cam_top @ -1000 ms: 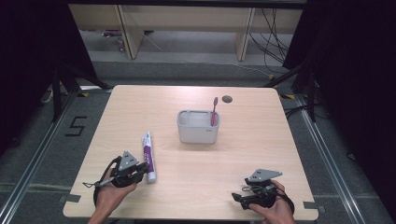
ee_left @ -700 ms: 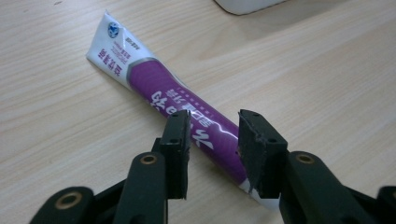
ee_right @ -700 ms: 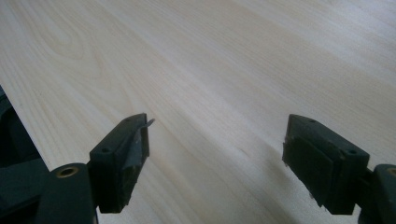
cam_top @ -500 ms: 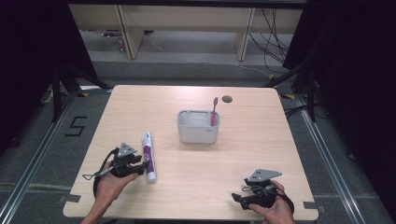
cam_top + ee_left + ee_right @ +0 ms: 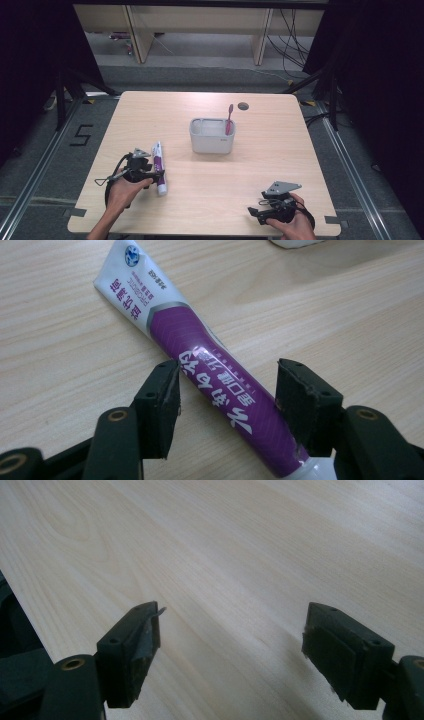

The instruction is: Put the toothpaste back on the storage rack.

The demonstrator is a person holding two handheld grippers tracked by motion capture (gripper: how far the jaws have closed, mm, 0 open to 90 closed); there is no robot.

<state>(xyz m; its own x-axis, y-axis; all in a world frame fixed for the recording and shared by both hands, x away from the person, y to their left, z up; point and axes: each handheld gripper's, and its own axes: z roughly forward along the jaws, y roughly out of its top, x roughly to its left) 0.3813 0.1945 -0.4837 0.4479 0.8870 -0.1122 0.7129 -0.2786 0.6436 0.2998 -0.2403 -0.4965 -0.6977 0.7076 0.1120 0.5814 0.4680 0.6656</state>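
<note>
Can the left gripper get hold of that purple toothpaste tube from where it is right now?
Probably yes. The left gripper already straddles the toothpaste tube, which lies flat on the table. Its jaws have just been opening, with gaps either side and nothing blocking them.

Left tongs have just been opening; right tongs gape wide.

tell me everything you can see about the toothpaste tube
The toothpaste tube is a soft-looking plastic tube, purple with white lettering, white at its flat crimped end and at its cap end. It lies flat on the wooden table, left of the white holder. The left gripper straddles it, its jaws just opened and apart from it.
</note>
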